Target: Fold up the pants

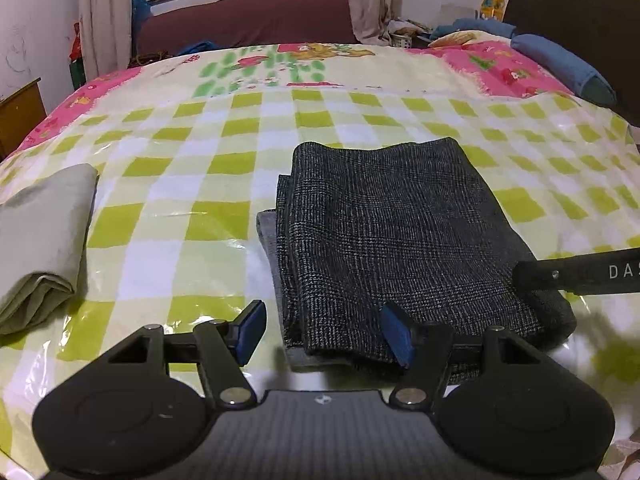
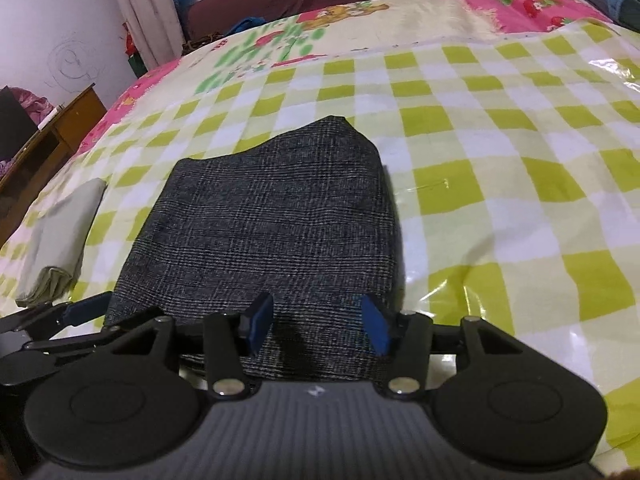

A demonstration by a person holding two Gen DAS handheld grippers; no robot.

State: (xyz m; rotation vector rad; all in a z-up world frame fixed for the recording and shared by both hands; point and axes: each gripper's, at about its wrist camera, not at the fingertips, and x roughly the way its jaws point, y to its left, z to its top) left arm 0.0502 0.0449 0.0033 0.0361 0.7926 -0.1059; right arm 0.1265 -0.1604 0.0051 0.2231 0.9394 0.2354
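pants [image 1: 392, 232]: soft, floppy, thick | grab near edge, lower frame | left gripper [image 1: 324, 332]: jaws wide, empty | right gripper [image 2: 316, 328]: jaws wide, empty

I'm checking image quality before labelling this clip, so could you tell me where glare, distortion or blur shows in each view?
Left wrist view: fisheye bends the bed's far edge, corners vignette dark, and glare streaks the glossy checked cover beside the sharp dark folded pants. Right wrist view: same curvature, white glare on the cover at upper right, pants weave slightly soft, right gripper casting a shadow on them.
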